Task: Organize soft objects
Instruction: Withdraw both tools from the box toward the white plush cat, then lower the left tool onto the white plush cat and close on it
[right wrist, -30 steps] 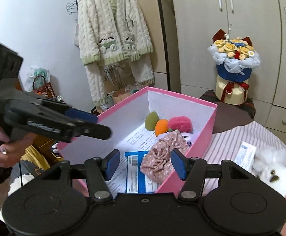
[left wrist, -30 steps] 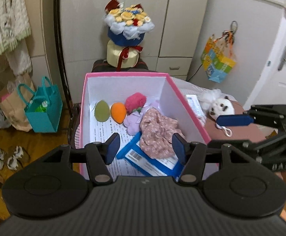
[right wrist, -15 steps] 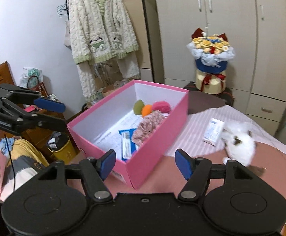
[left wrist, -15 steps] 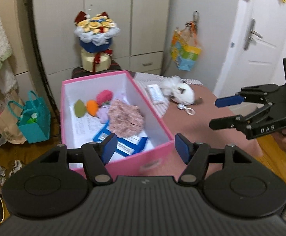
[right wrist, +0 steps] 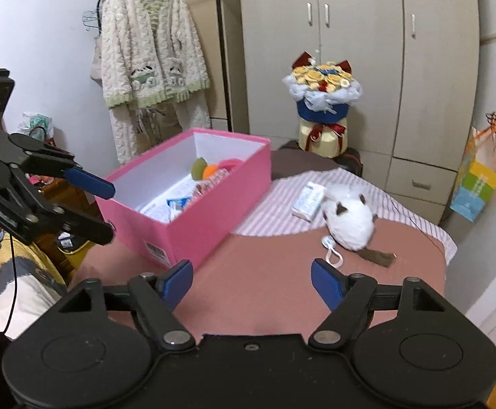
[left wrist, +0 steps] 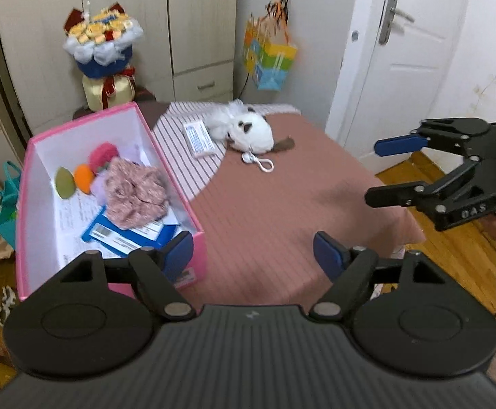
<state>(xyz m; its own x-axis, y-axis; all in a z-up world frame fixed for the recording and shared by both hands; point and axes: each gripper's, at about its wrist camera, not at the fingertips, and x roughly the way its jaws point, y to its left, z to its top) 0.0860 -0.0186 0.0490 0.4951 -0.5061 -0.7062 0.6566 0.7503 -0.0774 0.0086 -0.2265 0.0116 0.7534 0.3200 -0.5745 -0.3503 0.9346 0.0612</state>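
Note:
A pink box (left wrist: pixel 29 184) (right wrist: pixel 213 197) stands on the left of the table. It holds a pink floral cloth (left wrist: pixel 133 194), a green sponge (left wrist: pixel 64 182), an orange sponge (left wrist: pixel 83 178), a pink fluffy ball (left wrist: pixel 103 155) and papers. A white plush keychain toy (left wrist: pixel 251 129) (right wrist: pixel 348 216) lies on the table to the right of the box. My left gripper (left wrist: pixel 253 254) is open and empty above the table's near edge. My right gripper (right wrist: pixel 251 281) is open and empty, back from the table; it also shows in the left wrist view (left wrist: pixel 384 170).
A small white packet (left wrist: pixel 200 138) lies between box and toy on a striped cloth (left wrist: pixel 179 126). A flower bouquet (left wrist: pixel 103 58) stands behind the box. A colourful gift bag (left wrist: pixel 268 61) hangs on the cabinet. A white door (left wrist: pixel 415 44) is at right.
Both grippers have pulled back from over the box and swung right. The box now sits to the left and the plush toy is nearer the middle. Both stay open and empty.

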